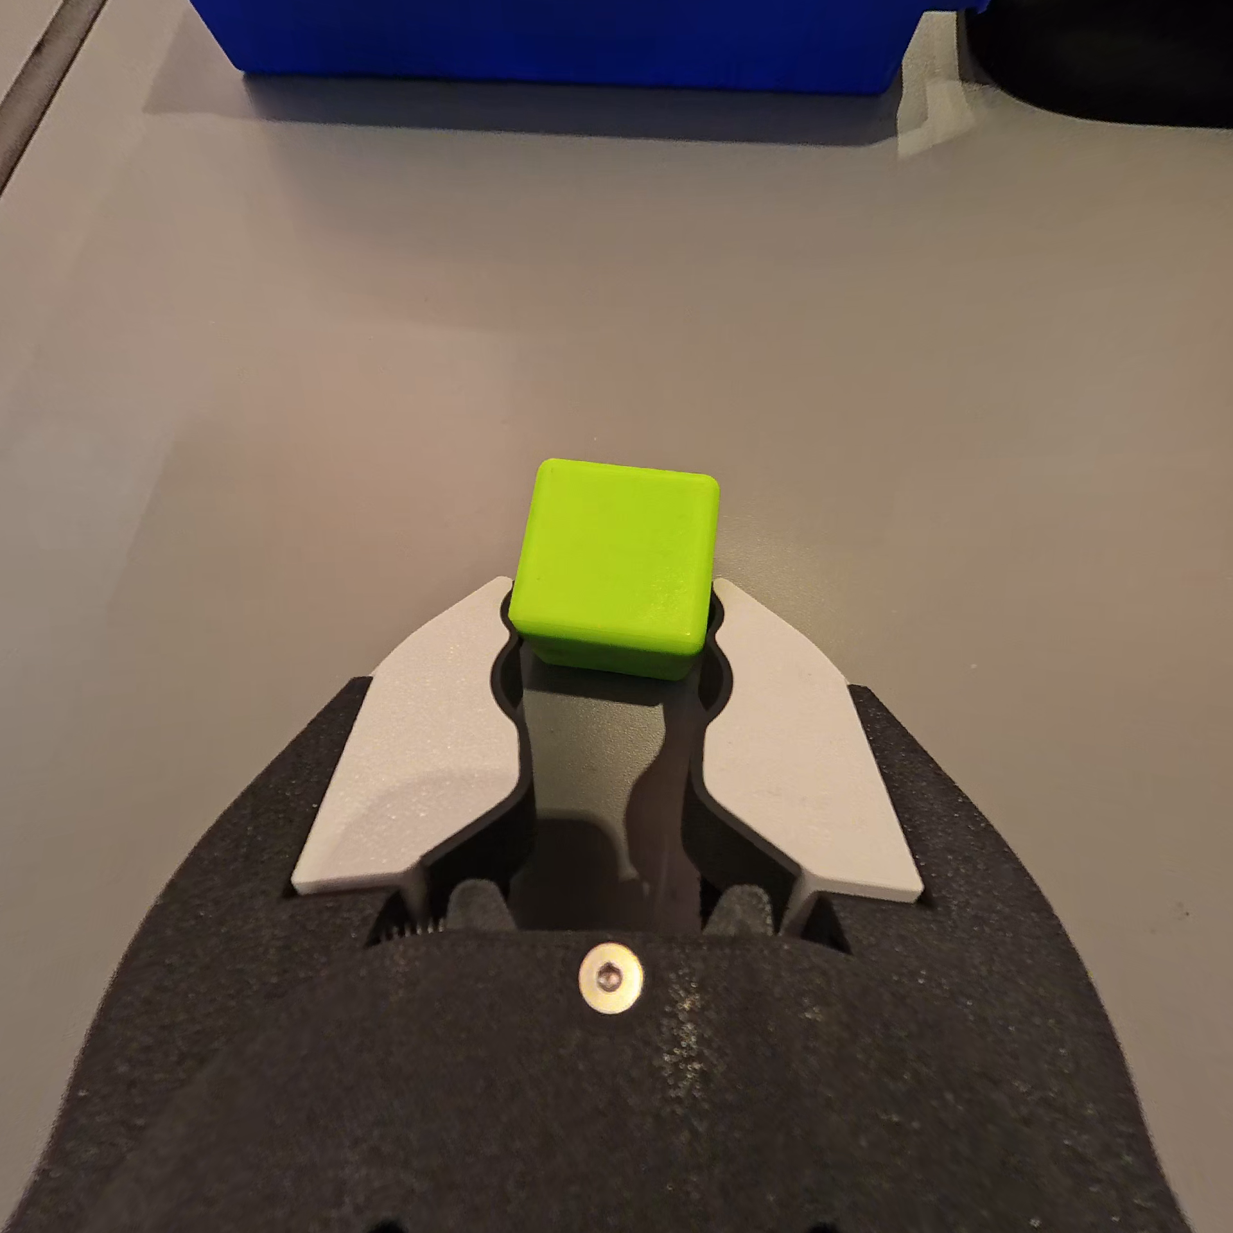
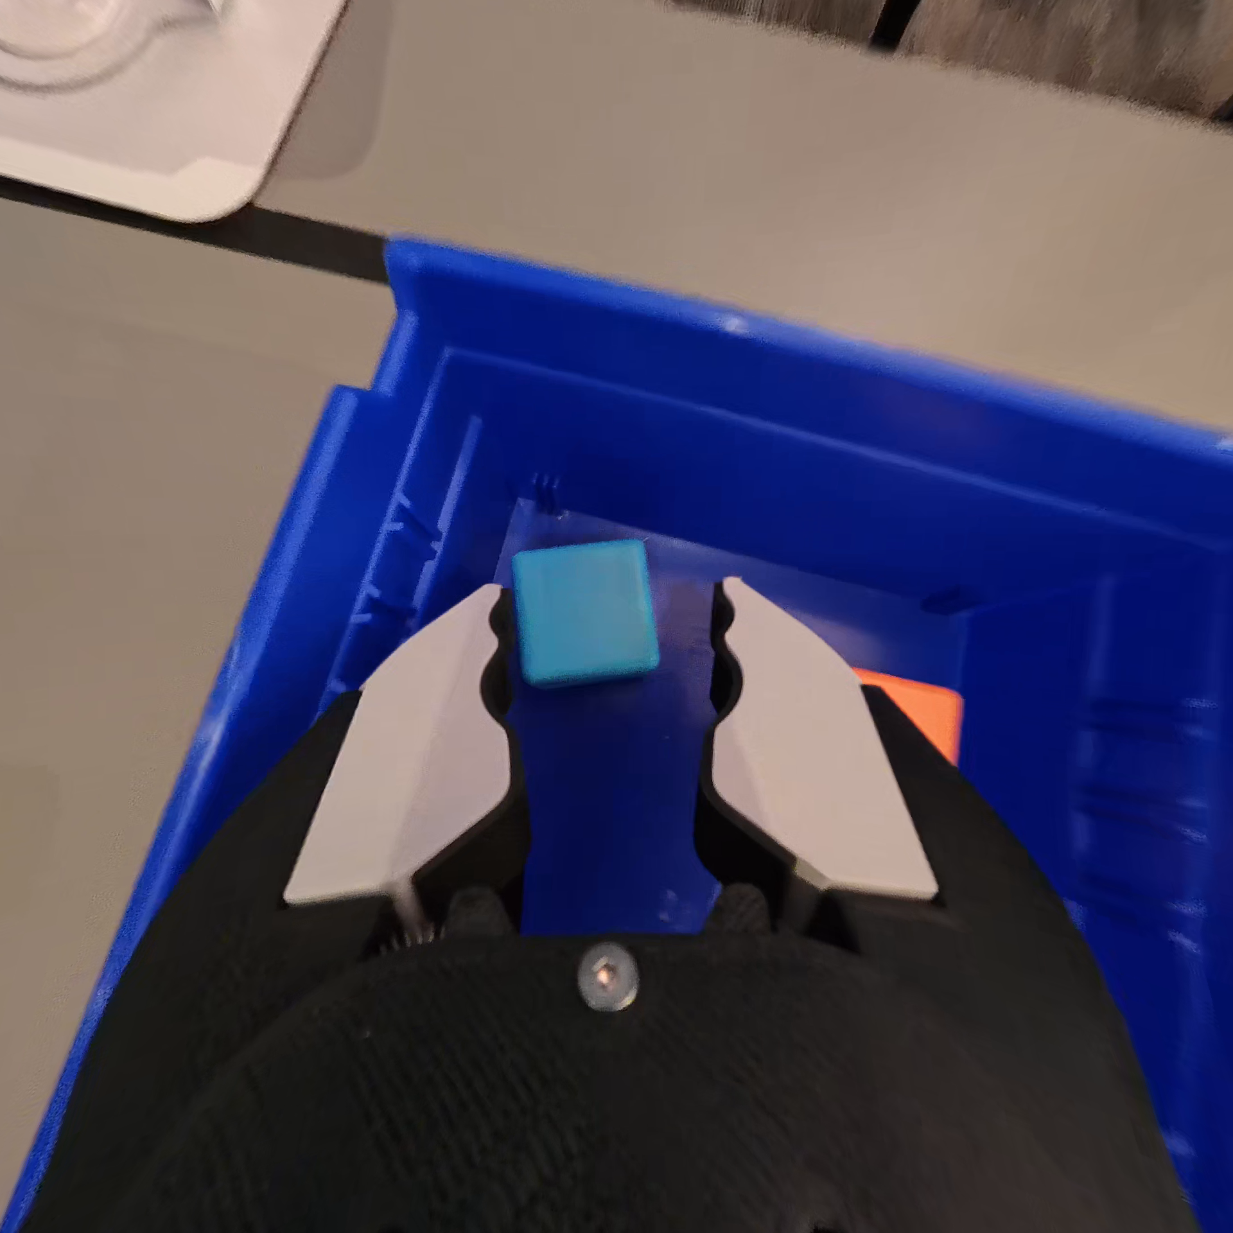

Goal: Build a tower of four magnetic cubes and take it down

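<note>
In the left wrist view, my left gripper (image 1: pixel 612 587) is shut on a lime green cube (image 1: pixel 614 567), with both white fingertips pressed against its sides, just above the grey table (image 1: pixel 333 367). In the right wrist view, my right gripper (image 2: pixel 610 590) is open inside the blue bin (image 2: pixel 800 347). A teal cube (image 2: pixel 584 610) lies on the bin floor between the fingers, close to the left fingertip and apart from the right one. An orange cube (image 2: pixel 921 717) lies in the bin to the right, partly hidden behind the right finger.
The blue bin (image 1: pixel 567 40) stands at the far end of the table in the left wrist view, with a dark object (image 1: pixel 1101 60) to its right. A white tray with clear plastic (image 2: pixel 133 100) lies beyond a dark table seam (image 2: pixel 200 220). The tips of one gripper are about 30 centimeters away from the tips of the other.
</note>
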Available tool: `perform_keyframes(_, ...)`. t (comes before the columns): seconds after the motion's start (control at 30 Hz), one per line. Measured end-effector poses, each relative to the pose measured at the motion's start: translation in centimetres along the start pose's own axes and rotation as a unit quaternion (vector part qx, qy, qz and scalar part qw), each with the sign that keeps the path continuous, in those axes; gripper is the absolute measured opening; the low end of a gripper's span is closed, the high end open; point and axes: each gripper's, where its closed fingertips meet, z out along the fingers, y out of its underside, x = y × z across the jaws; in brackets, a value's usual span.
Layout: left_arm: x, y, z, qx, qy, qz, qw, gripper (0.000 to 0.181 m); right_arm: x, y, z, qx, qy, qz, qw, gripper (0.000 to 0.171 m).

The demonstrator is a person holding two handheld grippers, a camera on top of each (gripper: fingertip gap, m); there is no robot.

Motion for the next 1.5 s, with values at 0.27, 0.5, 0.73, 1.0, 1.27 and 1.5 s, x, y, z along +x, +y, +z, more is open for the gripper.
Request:
perform_keyframes(0.27,0.5,0.5,-0.2,-0.016,0.006,0.011,1.0,0.068,-8.4,-7.1,-13.3,0.205,-0.169,-0.153,0.952,0.054)
perform_keyframes(0.5,0.3,-0.1,-3.1,-0.055,-0.03,-0.005,0.998,0.074,-25.0,-2.4,-16.7,0.176,-0.446,-0.328,0.814,0.061)
perform_keyframes(0.73,0.3,-0.2,-6.3,-0.107,-0.061,-0.013,0.992,0.075,-28.3,1.6,-11.7,0.085,-0.433,-0.384,0.811,0.064)
perform_keyframes(1.0,1.0,-1.2,-9.4,-0.084,-0.048,0.005,0.995,0.074,-29.7,4.5,-7.3,0.026,-0.402,-0.414,0.816,0.067)
perform_keyframes(1.27,0.3,-0.8,-10.8,-0.063,-0.043,-0.01,0.997,0.072,-29.7,6.9,-4.8,-0.032,-0.354,-0.451,0.819,0.065)
perform_keyframes(1.5,0.2,-0.8,-11.4,-0.057,-0.047,-0.009,0.997,0.072,-29.4,7.4,-3.9,-0.053,-0.345,-0.444,0.825,0.05)
